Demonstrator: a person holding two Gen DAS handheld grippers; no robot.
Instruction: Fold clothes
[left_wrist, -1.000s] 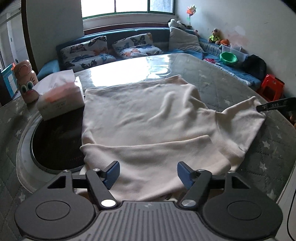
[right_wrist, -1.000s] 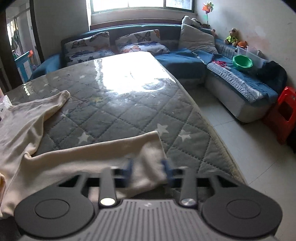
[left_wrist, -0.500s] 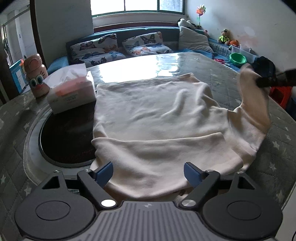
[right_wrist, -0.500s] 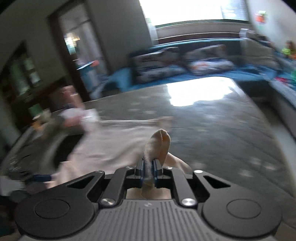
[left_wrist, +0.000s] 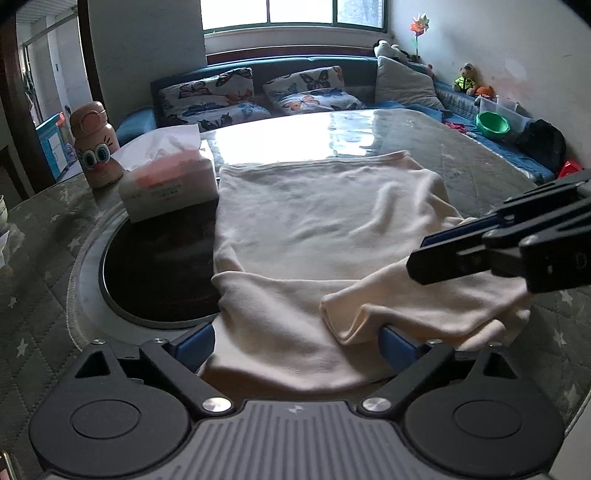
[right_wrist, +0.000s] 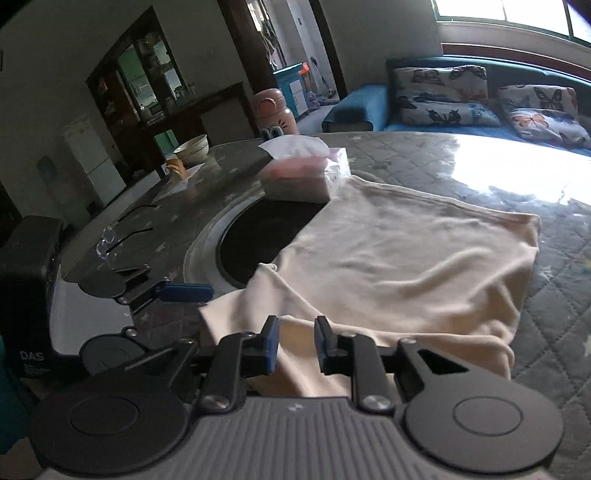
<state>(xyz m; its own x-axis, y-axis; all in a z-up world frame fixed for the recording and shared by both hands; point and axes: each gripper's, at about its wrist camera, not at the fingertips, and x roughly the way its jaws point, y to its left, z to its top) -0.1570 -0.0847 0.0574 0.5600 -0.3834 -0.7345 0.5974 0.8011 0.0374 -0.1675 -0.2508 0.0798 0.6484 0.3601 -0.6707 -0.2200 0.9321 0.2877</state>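
Since a second ago the right gripper has swung from the far right edge of the table in over the cream garment, carrying the sleeve with it; that sleeve now lies folded inward across the lower right part of the cloth instead of stretching out to the side. Over the same second the left gripper has barely shifted, though its jaws stand wider than they did.

Both claws are released. On the left, the jaws are opening and stand wide apart, with the near hem of the garment lying between the blue pads; the pads do not press on it. On the right, the jaws are opening too, a narrow gap showing between the pads, with cloth visible below and beyond that gap but not pinched.

From the left wrist view, the right gripper reaches in from the right, hovering just above the folded sleeve. From the right wrist view, the left gripper sits at the garment's left near corner.

Spread on the quilted table cover, the garment partly overlaps the dark round inset. A tissue box stands just beside its far left corner, with a pink bottle further left.
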